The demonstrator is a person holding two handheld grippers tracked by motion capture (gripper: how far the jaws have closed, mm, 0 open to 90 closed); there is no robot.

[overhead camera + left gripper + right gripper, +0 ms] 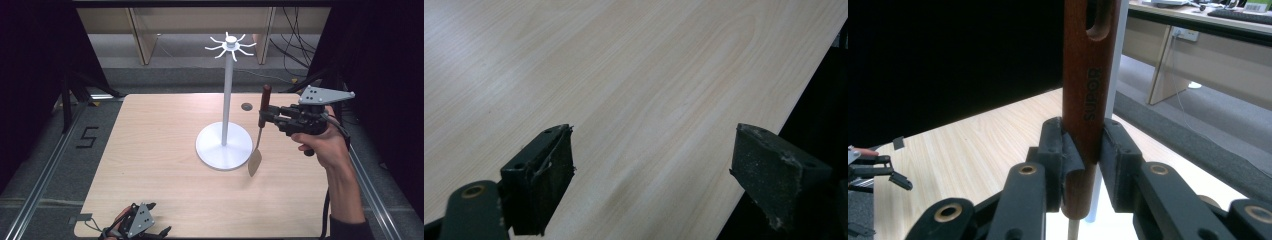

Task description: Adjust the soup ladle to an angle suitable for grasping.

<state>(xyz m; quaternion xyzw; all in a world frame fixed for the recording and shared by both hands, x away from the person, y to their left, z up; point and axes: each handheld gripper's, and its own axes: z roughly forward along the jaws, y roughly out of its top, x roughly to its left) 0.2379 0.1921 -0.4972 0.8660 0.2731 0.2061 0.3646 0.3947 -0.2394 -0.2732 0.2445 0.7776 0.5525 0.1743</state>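
Right gripper (264, 118) first: we're seeing it clamped tight on the reddish-brown wooden handle (266, 95) of a spatula (258, 145), held up off the table (155, 170) over on the right side. In the right gripper view the handle (1090, 100) is standing straight up between the two black jaws, which are pressing on it from both sides, and we're reading "SUPOR" printed down the wood, with a hanging slot near the top end. From the high view the spatula is hanging close to upright, handle up, and its pale flat blade (255, 162) is pointing down, sitting just beside the near right edge of the stand's round white base (223, 146). We can't tell whether the blade tip is touching the tabletop or the base.

That white stand (228, 85) is sitting around the middle of the table, a thin pole going up to a ring of little curved hooks (230, 46) at the top. The spatula handle is well below those hooks and to the right of the pole.

Left gripper (138, 221) is way down at the near left edge of the table, held in the person's hand. In the left gripper view its jaws are spread wide apart with nothing between them, just bare wood underneath.
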